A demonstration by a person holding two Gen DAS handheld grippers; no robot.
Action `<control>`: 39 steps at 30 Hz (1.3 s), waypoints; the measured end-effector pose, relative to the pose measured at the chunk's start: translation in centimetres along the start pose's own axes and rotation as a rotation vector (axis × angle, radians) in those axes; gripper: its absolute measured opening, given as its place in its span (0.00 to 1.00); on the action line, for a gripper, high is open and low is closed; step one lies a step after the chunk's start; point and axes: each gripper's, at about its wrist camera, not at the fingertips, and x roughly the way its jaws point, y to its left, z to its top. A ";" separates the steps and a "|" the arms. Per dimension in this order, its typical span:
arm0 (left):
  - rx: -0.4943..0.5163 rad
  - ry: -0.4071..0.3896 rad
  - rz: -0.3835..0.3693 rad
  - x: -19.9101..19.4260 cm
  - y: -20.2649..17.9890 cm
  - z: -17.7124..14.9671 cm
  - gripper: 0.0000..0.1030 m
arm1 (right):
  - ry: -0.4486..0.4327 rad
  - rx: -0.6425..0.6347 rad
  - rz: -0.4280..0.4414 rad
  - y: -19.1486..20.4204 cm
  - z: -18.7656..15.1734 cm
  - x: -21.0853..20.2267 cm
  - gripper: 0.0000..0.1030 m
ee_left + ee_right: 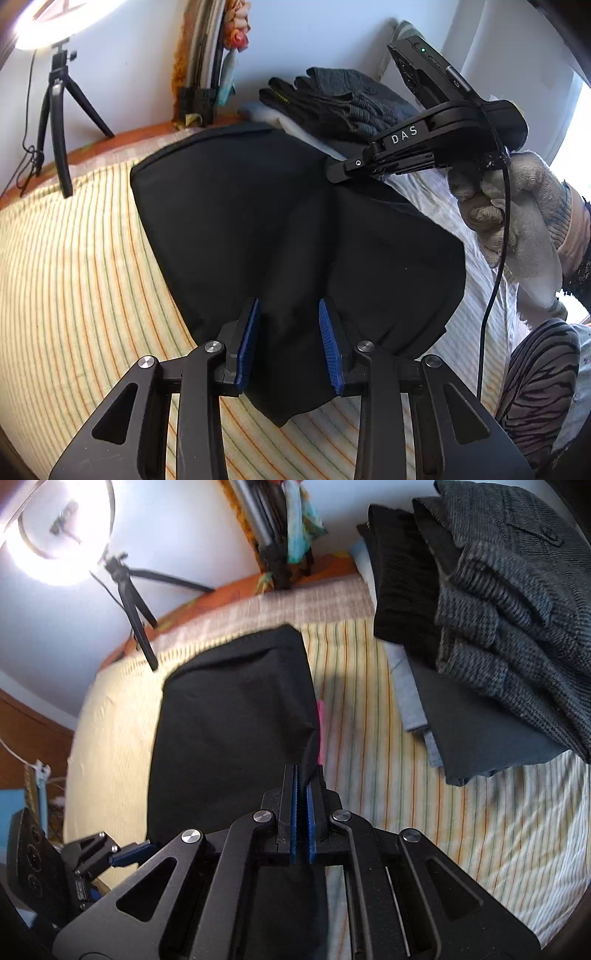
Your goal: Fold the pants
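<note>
Plain black fabric pants (295,229), matte and unpatterned, folded over into a thick, broad panel. They lie on the striped cream bed sheet (74,280), the far end flat with a straight, squared edge and rounded corners. The near end lifts off the bed, gathered into a soft crease running down the middle and tapering to a drooping point. From the right wrist view the pants (229,716) fall smoothly away toward the far squared edge.

Home bedroom: striped bedsheet (74,258), clothes pile (498,609)
</note>
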 end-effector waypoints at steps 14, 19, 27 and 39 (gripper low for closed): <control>0.018 -0.053 0.007 -1.8 -0.7 0.2 0.29 | -0.036 -0.065 -0.031 0.4 -3.0 -3.4 0.21; 0.078 -0.065 -0.051 -1.4 -3.6 0.4 0.29 | 0.011 -0.135 0.009 2.1 -6.0 -4.5 0.36; 0.147 0.005 -0.023 1.3 -4.9 -1.3 0.29 | 0.099 -0.161 -0.042 1.6 -7.9 -1.5 0.36; -0.018 -0.045 0.023 -2.9 -2.0 0.2 0.53 | -0.058 -0.086 0.044 0.3 -6.1 -4.4 0.65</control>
